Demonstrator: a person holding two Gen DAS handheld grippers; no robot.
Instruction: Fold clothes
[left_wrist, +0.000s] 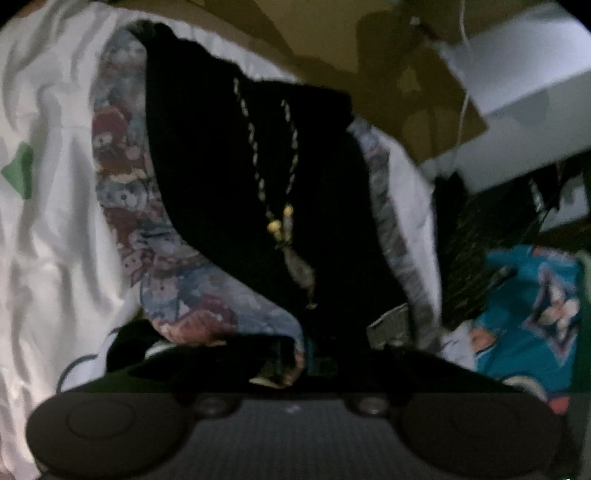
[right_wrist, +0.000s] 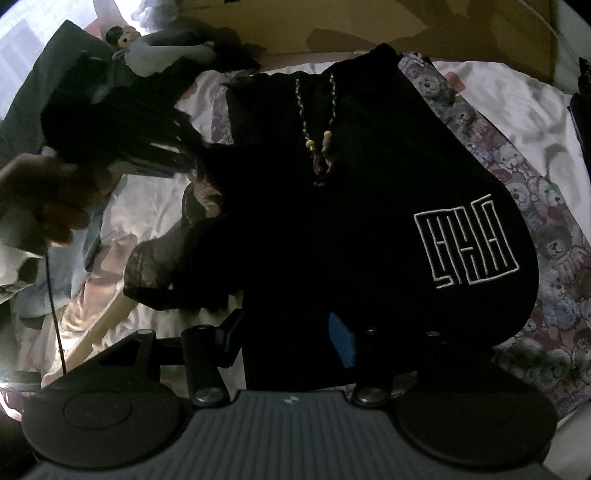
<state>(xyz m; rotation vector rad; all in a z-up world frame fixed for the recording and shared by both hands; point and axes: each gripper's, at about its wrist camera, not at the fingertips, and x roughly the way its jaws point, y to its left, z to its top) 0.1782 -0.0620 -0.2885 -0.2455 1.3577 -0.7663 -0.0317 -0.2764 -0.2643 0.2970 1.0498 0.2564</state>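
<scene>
Lying flat on a bear-print blanket (right_wrist: 546, 258) is a black pair of shorts (right_wrist: 332, 229), waistband at the far end with its braided drawstring (right_wrist: 314, 122) trailing toward the camera and a white maze-like logo (right_wrist: 466, 242) on the leg to the right — so the long axis runs straight away from both grippers. Farthest left in the right wrist view, a hand (right_wrist: 44, 206) holds the left gripper (right_wrist: 162, 158) over the bed sheet (right_wrist: 147, 206), its tips at the garment's left edge beside a bunched, lacy bit of dark fabric (right_wrist: 159, 266); that area is too dark and blurred to tell whether anything is pinched, and in its own view the jaws are lost in shadow under the cloth, so I cannot tell whether it is open or closed. Further right, the right gripper (right_wrist: 291, 339) points steeply down at the near hem with its blue-padded fingers (right_wrist: 341, 341) standing apart, the hem lying between them but not visibly squeezed. Judging by this, the right gripper is the nearer one to the hem, and the next fold would likely carry that near edge up toward the waistband.
</scene>
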